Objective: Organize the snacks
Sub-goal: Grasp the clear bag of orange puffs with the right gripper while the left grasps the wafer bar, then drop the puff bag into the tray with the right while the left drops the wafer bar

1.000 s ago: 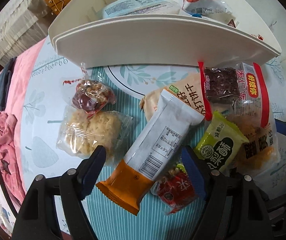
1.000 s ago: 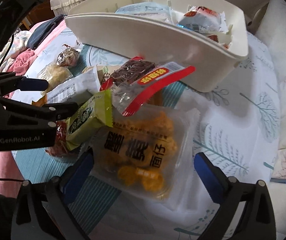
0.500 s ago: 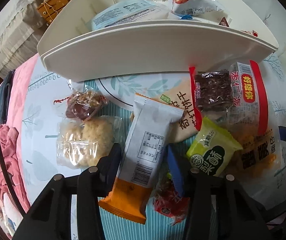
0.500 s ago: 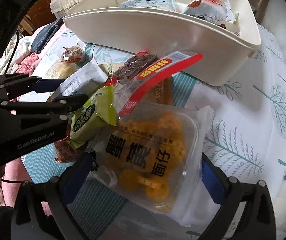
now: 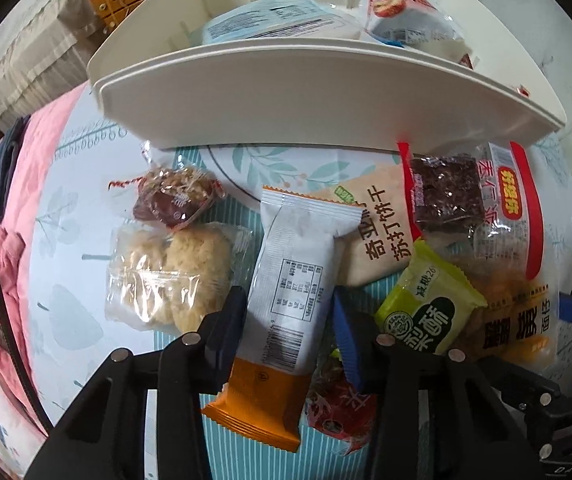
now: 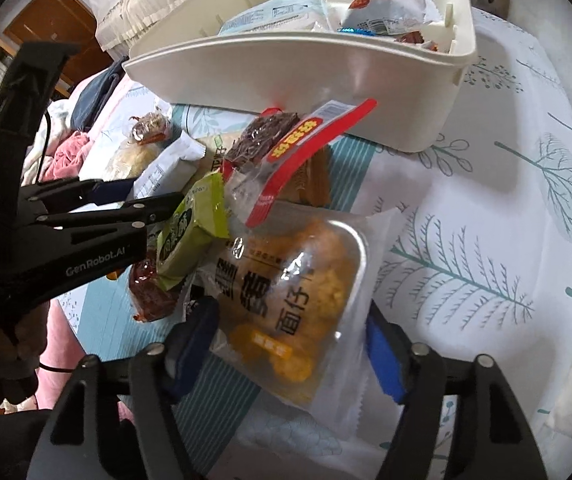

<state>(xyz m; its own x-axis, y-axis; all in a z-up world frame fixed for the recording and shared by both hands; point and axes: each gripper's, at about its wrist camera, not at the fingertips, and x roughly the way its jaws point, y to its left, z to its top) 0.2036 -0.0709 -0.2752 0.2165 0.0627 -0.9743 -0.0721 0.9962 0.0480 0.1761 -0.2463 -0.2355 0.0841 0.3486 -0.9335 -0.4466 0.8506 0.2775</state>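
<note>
My left gripper [image 5: 286, 316], jaws just closing, pinches the white-and-orange foil wafer packet [image 5: 286, 296] at both sides, its orange end cut off behind the fingers. A crumpled red wrapper [image 5: 338, 408] at five o'clock of it is half hidden. My right gripper [image 6: 290, 344], jaws also just closing, presses on the clear tray pack of yellow puffed snacks [image 6: 290, 300]; its far end slips under a green pastry sachet [image 6: 192, 232]. The cream plastic storage bin [image 6: 326, 92] stands at twelve o'clock, its contents partly screened by the rim.
</note>
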